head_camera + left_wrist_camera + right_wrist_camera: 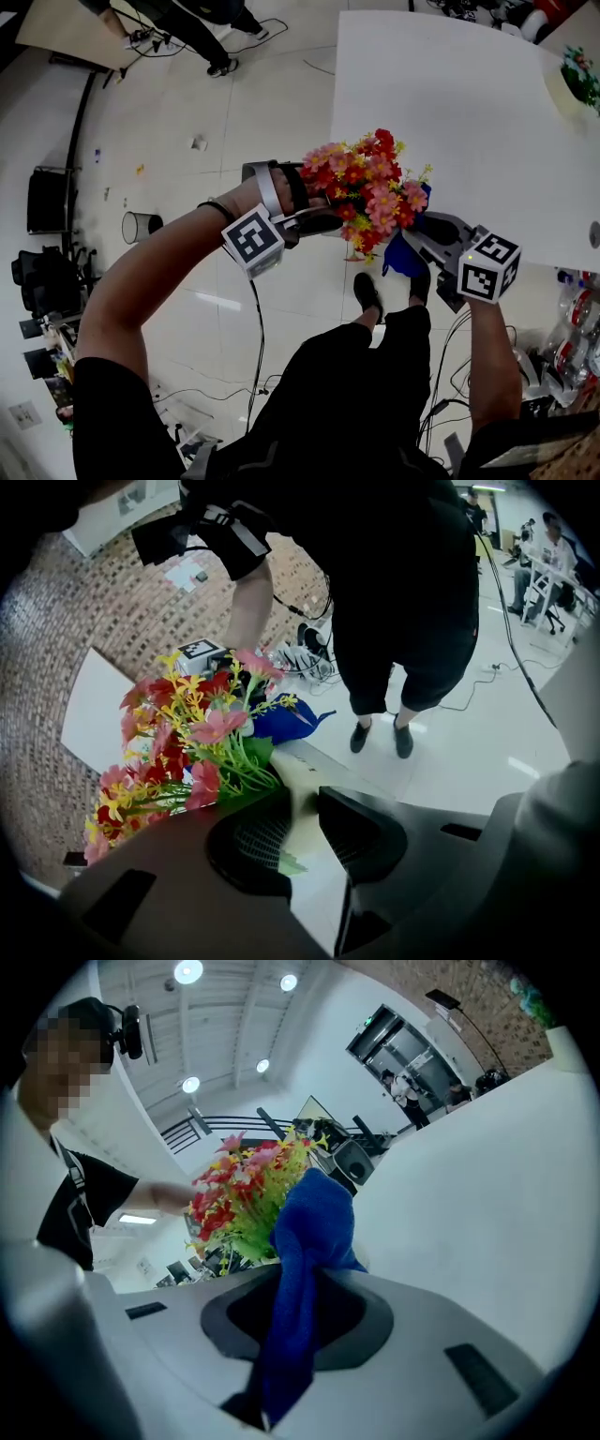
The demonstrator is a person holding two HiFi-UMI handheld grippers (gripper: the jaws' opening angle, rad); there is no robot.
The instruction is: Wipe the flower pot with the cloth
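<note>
Steeply angled, left tongs (321, 221) pinch the flower pot (304, 772) — right tongs (424, 234) clamp cloth (313, 1227).

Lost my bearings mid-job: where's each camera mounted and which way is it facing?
Head view: on the head, steeply down at flowers, left gripper, right gripper; forearms, legs show.
Left gripper view: on left gripper, along jaws clamping the flower pot; legs beyond.
Right gripper view: on right gripper, along jaws gripping the cloth; torso beyond.
Shared: flowers, cloth in all.
</note>
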